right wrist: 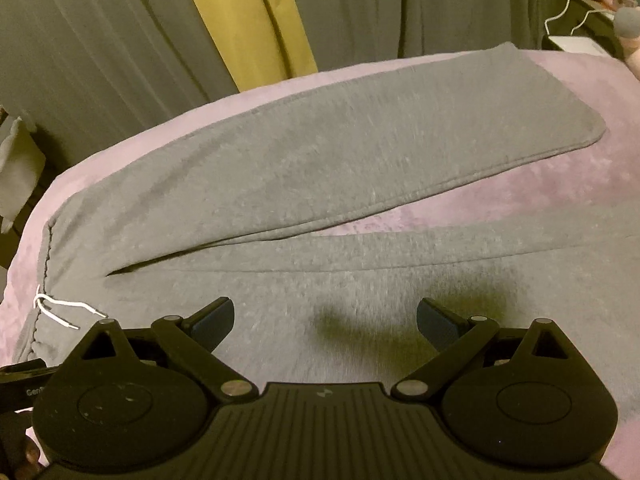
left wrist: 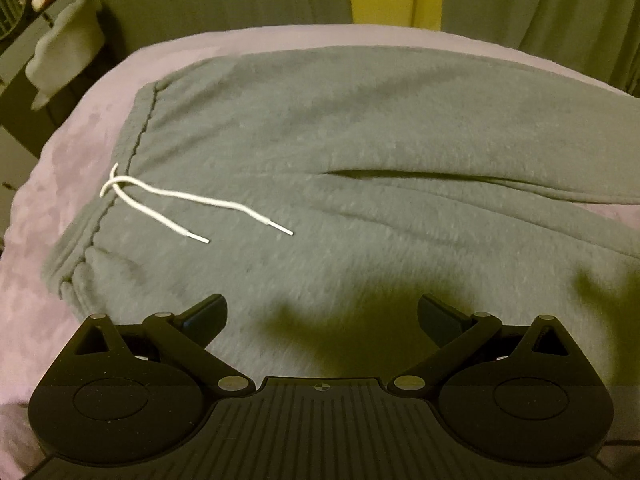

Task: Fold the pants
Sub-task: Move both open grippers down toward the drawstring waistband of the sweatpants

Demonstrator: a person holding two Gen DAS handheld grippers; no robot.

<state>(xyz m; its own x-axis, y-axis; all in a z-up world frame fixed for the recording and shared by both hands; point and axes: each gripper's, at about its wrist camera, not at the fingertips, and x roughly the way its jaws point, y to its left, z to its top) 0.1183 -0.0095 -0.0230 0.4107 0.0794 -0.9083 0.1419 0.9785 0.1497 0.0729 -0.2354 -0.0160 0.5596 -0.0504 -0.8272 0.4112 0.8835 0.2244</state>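
Grey sweatpants [left wrist: 320,128] lie spread flat on a pink bedspread [left wrist: 48,184], waistband to the left, with a white drawstring [left wrist: 188,204] trailing over the front. In the right wrist view the pants [right wrist: 320,168] stretch rightward, the two legs split in a V, and the far leg's cuff [right wrist: 576,120] ends near the bed's right side. The left gripper [left wrist: 322,316] hovers open just above the near hip area, nothing between its fingers. Over the near leg the right gripper [right wrist: 325,320] also stands open and holds nothing. The drawstring [right wrist: 60,308] shows at that view's left.
Grey curtains [right wrist: 100,48] with a yellow strip [right wrist: 248,20] hang behind the bed. A dark side table with a pale cloth [left wrist: 64,48] stands at the far left. Shelving with white cables [right wrist: 576,8] sits at the far right. Pink bedspread [right wrist: 520,200] shows between the legs.
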